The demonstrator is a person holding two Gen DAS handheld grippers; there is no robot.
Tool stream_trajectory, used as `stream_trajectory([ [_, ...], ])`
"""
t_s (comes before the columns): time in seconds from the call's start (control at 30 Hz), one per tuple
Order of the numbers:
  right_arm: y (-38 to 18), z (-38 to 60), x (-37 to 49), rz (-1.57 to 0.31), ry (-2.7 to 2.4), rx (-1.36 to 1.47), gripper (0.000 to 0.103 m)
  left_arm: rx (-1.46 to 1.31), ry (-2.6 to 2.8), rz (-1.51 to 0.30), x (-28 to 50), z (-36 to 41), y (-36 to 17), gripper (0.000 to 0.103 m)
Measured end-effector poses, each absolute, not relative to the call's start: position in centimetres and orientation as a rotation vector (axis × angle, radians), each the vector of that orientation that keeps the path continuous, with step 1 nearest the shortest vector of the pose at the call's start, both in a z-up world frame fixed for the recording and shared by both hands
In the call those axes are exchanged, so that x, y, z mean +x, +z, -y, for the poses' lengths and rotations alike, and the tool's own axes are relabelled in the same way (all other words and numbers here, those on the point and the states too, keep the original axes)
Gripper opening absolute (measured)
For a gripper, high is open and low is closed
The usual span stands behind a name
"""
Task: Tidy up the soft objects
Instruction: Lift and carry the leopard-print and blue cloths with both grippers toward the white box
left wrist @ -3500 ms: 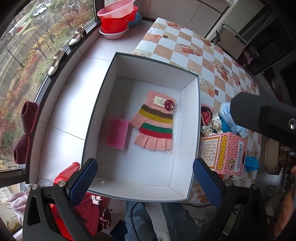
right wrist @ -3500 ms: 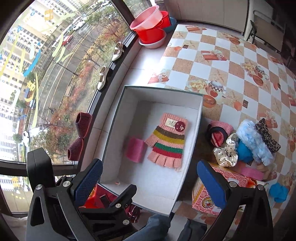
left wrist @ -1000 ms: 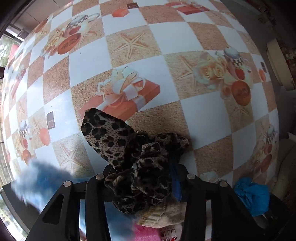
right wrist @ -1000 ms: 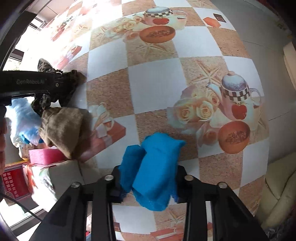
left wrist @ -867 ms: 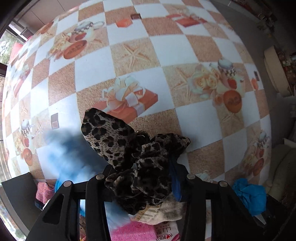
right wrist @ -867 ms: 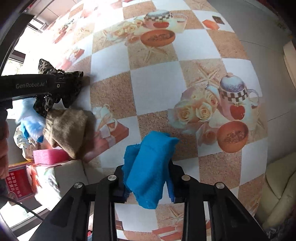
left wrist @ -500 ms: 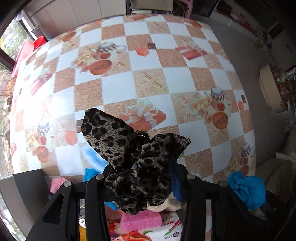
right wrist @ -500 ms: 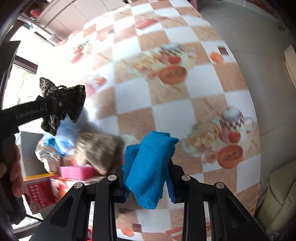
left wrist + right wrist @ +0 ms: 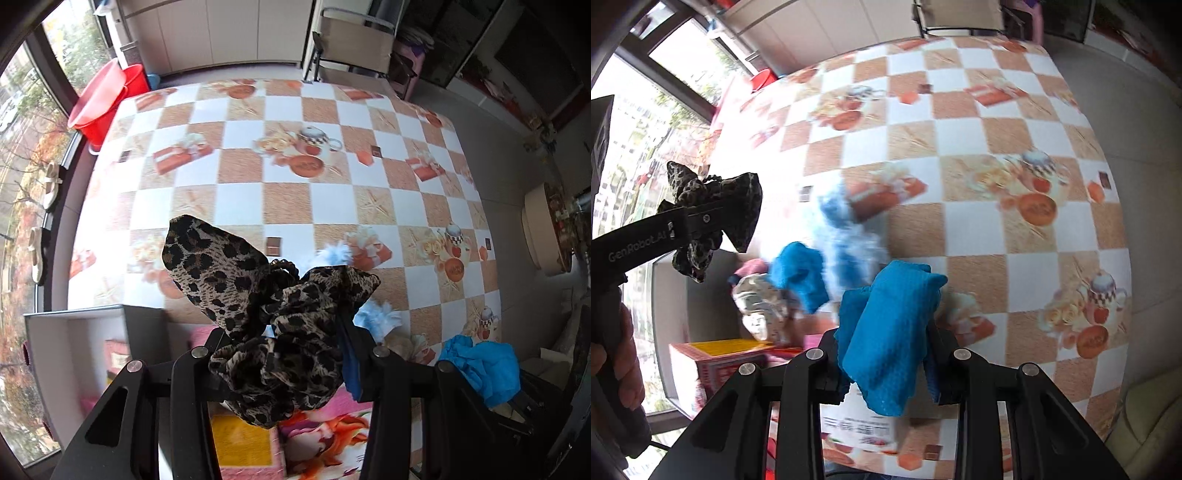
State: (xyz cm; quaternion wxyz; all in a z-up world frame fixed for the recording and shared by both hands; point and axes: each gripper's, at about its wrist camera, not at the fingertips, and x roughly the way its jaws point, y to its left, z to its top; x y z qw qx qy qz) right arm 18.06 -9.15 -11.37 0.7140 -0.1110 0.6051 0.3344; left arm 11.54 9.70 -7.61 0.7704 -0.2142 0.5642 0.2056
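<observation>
I operate two tongs, and each is clenched on one soft item. The left tongs (image 9: pixel 284 354) grasp one leopard-print fabric scrunchie with a bow (image 9: pixel 258 291); its gathered ring is pinched between the pads, and the bow stands out beyond the fingertips. The right tongs (image 9: pixel 886 354) grasp one bright blue textured cloth (image 9: pixel 886 332); it fills the gap between the pads, rises past the fingertips and droops below them.

Both items hang in the air above the checked orange-and-white patterned worktop (image 9: pixel 288 166).

Count of what lies below, from the right wrist view:
- one fluffy light-blue scrunchie (image 9: pixel 849 236), blurred;
- one blue knitted piece (image 9: pixel 799 277), just beside the fluffy scrunchie;
- one shiny silver scrunchie (image 9: pixel 759 306);
- one pink soft piece (image 9: pixel 750 266), mostly hidden;
- one red-and-yellow printed carton (image 9: pixel 716 356), next to the pile.

In the left wrist view, one open white cardboard box (image 9: pixel 74 328) sits at the lower left, beside the worktop's edge. Its contents are blurred. One red plastic basin (image 9: pixel 99 99) stands on the sill by the window, and two pale shoes (image 9: pixel 44 218) lie further along that sill.

In the right wrist view, the left tongs and their scrunchie appear at the far left, held by a hand (image 9: pixel 613 373), well apart from the blue cloth.
</observation>
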Motion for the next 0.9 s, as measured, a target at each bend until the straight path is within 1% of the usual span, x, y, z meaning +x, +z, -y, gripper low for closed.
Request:
stream_trajectory([
  [0.33,-9.8,6.8,13.8,-1.324,0.784,-0.295,0.033,-0.487,0.468,-1.175,4.5,-10.7,-5.4,0.048],
  [0.6,-9.2,7.0,10.9,-1.320,0.773,-0.321,0.033,-0.501,0.454,-1.173,0.4,-9.4,-5.0,0.048],
  [0.9,-9.3,8.8,8.0,-1.338,0.743,-0.335,0.033,-0.452,0.411,-1.159,-3.0,-6.6,-3.7,0.048],
])
